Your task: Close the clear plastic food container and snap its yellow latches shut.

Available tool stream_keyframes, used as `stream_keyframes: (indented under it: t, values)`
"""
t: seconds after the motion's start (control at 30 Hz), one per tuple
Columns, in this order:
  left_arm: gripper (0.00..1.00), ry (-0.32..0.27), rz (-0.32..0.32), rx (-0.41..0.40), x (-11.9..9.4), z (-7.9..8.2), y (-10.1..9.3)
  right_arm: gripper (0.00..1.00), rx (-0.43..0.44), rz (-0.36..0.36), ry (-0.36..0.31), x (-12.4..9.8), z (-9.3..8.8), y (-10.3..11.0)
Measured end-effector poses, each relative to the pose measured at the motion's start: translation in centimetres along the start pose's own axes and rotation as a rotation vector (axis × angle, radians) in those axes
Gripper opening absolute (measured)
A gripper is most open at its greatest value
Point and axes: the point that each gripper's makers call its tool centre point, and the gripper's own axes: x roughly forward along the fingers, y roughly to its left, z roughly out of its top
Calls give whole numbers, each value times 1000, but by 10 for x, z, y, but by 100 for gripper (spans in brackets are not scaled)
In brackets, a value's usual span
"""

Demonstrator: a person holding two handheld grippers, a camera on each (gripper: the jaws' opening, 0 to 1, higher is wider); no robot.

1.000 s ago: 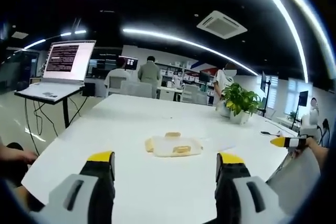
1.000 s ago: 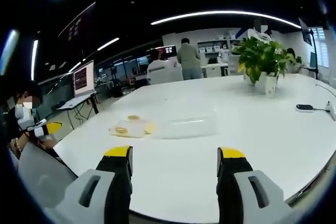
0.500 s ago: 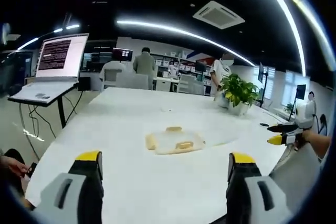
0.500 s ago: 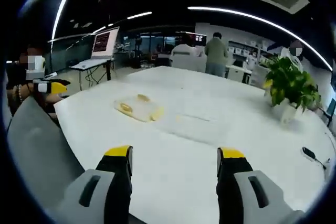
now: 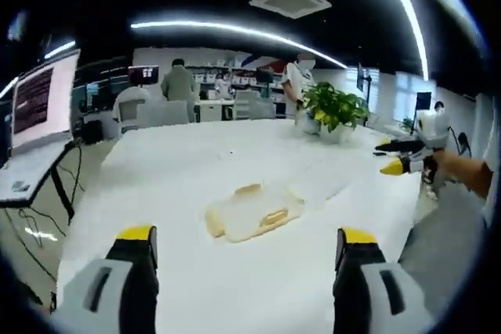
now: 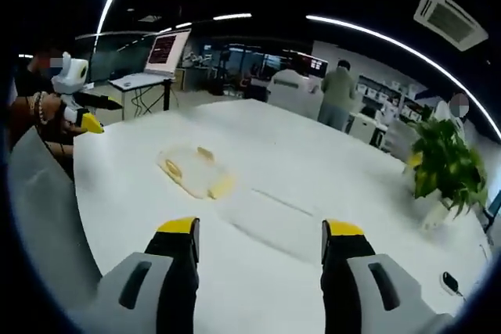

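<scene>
The clear plastic food container (image 5: 252, 215) lies on the white table (image 5: 180, 170), its yellow latches showing on several sides and its clear lid (image 5: 319, 187) spread flat beside it. My left gripper (image 5: 246, 249) is open, short of the container, nothing between its jaws. The right gripper (image 5: 389, 156), held in a hand, hovers off the table's right edge with its jaws apart. In the right gripper view the container (image 6: 190, 174) and its open lid (image 6: 270, 215) lie ahead of my open right gripper (image 6: 261, 234), and the left gripper (image 6: 98, 113) shows at far left.
A potted plant (image 5: 333, 109) (image 6: 445, 168) stands on the far side of the table. A laptop on a stand (image 5: 37, 107) (image 6: 167, 49) is off the table's end. People stand at desks behind. A small dark device (image 6: 449, 282) lies near the table's edge.
Both views have swung with the hands, and the container now sits closer and more central ahead of each gripper. It has not moved on the table. Both grippers stay open.
</scene>
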Motion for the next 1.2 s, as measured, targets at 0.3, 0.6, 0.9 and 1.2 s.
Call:
stream_keyframes:
  t: [0.3,0.6,0.9,1.2]
  values:
    - [85,74,-73,214,39,9,7,58,-198,81,7,41,29,4]
    - [81,189,-178,450,75,13,9,59,-425,203,66,83,43,20]
    - [79,294,-255,619,112,-3,23,58,-580,362,170,119,29,45]
    - [79,414,-371,777,127,-27,26,57,-702,540,300,146,-7,73]
